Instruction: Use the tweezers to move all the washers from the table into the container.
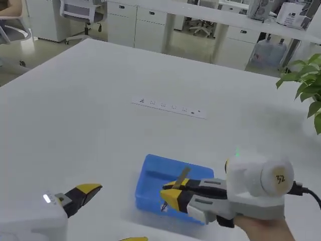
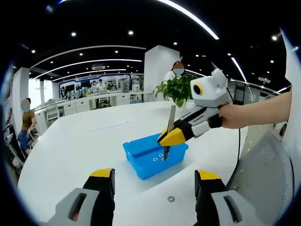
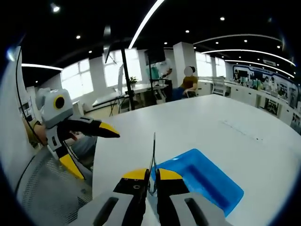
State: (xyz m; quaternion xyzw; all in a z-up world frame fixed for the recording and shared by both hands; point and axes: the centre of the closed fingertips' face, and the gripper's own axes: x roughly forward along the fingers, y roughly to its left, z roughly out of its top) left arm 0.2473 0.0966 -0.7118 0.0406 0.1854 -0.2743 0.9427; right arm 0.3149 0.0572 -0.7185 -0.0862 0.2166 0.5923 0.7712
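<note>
A blue container [image 1: 155,173] sits on the white table [image 1: 150,65] near its front edge. My right gripper [image 1: 169,191] is shut on thin metal tweezers [image 1: 180,176], whose points dip into the container. In the left gripper view a few small washers [image 2: 155,160] lie inside the blue container [image 2: 141,162], beside the tweezers' tip [image 2: 165,157]. One washer [image 2: 171,199] lies on the table in front of the container, between the jaws of my open left gripper [image 2: 155,181]. That left gripper [image 1: 116,214] hangs left of the container with nothing in it.
A flush row of sockets [image 1: 168,107] runs across the table's middle. A potted plant [image 1: 306,85] stands at the right edge. A mesh chair back [image 2: 263,179] is close on the right. Desks, chairs and people fill the room beyond.
</note>
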